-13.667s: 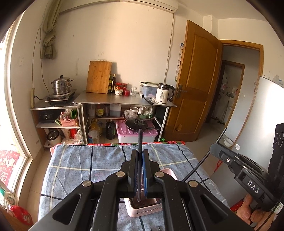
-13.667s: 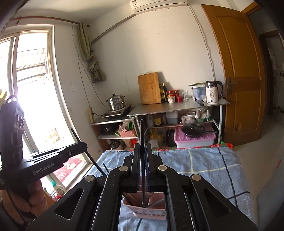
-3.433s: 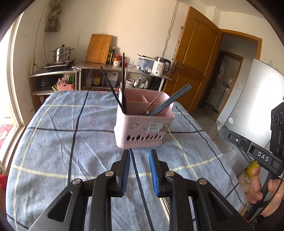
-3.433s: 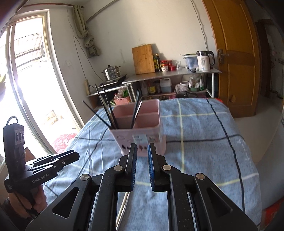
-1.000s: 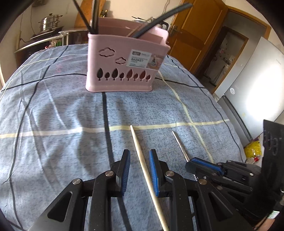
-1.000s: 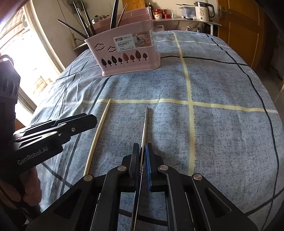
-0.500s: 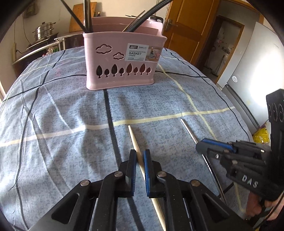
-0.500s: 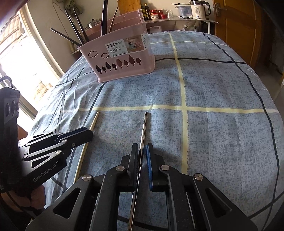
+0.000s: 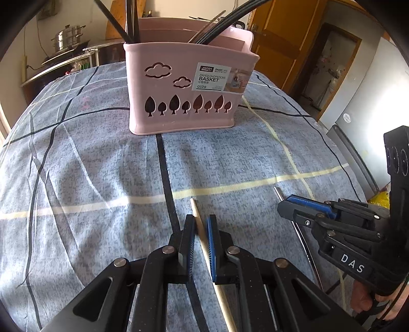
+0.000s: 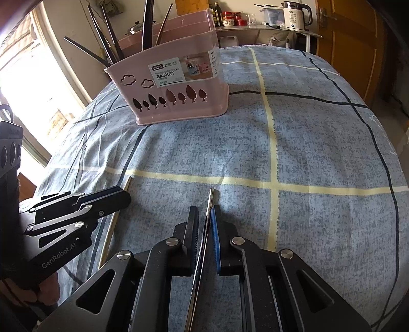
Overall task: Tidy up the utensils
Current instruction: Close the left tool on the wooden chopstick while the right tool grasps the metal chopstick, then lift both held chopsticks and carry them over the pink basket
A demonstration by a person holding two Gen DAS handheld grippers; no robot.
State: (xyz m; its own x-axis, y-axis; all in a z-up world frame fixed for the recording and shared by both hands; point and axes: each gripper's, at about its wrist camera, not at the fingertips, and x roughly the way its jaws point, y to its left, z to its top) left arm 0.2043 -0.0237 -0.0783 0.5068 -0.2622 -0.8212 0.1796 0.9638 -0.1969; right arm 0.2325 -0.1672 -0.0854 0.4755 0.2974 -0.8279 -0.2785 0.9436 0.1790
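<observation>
Left tongs [image 9: 200, 224]: pressed nearly together around the wooden chopstick [image 9: 198, 221], which runs between the two pads and lies flat on the blue checked cloth [image 9: 89, 158]. Pads look to be on the stick, though a sliver of gap shows on one side, so contact is probable, not certain. The stick's far tip pokes out just past the fingertips, pointing toward the basket; its near end runs back under the tongs body.

Right tongs [image 10: 204, 219]: jaws are opening, with the metal chopstick [image 10: 208, 204] still between them. It sits against the blue pad, with a gap to the black one. It lies on the cloth too, tip just ahead of the fingertips.

The two chopsticks lie roughly parallel, near each other, wooden one to the left, metal one to the right. In the left wrist view the right tongs show at the right edge, over the metal stick.

Pink basket [image 9: 184, 102]: upright on the counter, well ahead of both tongs, with tree and cloud cut-outs and a label reading BASKET. Several dark chopsticks [image 10: 102, 48] stand tilted inside it; I can't make out which compartments.

Background: kettle [image 10: 296, 12] on a metal shelf, steel pot [image 9: 67, 38], wooden door [image 10: 358, 51].
</observation>
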